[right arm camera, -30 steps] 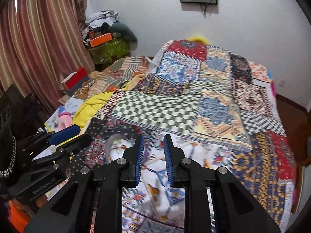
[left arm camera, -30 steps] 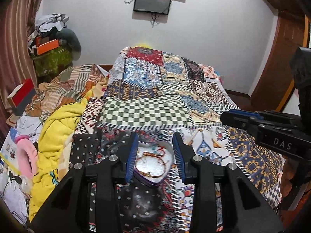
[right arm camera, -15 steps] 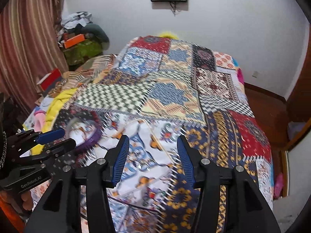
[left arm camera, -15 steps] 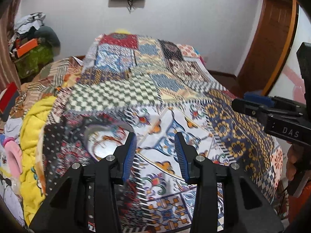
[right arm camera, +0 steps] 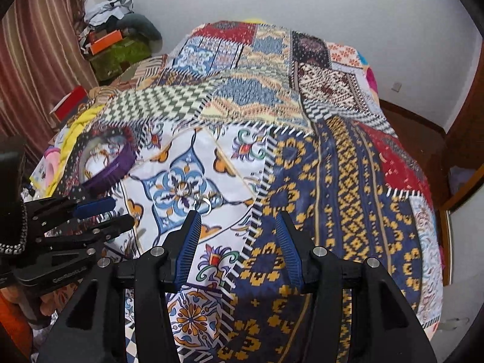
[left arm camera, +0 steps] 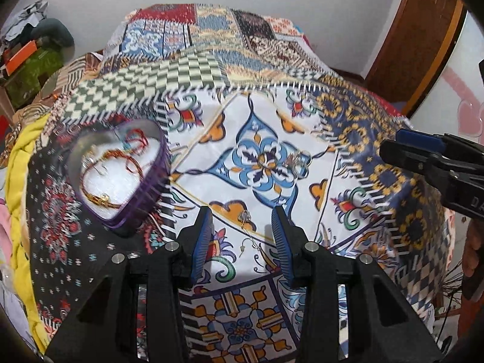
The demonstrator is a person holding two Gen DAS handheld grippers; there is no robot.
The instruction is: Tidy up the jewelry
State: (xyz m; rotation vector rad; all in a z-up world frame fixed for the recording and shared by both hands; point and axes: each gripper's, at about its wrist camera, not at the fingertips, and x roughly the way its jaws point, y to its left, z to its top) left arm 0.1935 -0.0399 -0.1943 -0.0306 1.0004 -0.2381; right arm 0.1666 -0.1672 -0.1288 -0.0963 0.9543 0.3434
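Hovering over a patchwork bedspread (left arm camera: 348,127), the left gripper (left arm camera: 242,236) has its two blue-padded jaws spread wide with nothing held between them. Directly ahead of its fingertips, in the gap between them, a small silvery piece of jewelry (left arm camera: 244,217) lies on the white floral patch, and a thin hooked earring (left arm camera: 246,246) lies just behind it, closer to the camera. Farther ahead and slightly to the right, a cluster of silver rings (left arm camera: 296,161) rests on the blue flower motif. To the front-left of the left gripper sits a heart-shaped purple box (left arm camera: 145,187), open at the top, with a white lining; a red-and-gold bangle (left arm camera: 106,178) and a tangle of red and blue cord bracelets (left arm camera: 134,143) lie inside it.

The right gripper (right arm camera: 239,239) is likewise wide open and empty, poised above the seam between the white floral patch and the navy-and-yellow patch. The silver rings (right arm camera: 203,202) lie just ahead of its left fingertip, apart from it. The purple box (right arm camera: 110,166) sits well off to its front-left, beyond the left gripper, which enters the right wrist view from the left edge. A yellow blanket (left arm camera: 22,163) is bunched along the far left side of the bed, past the box.
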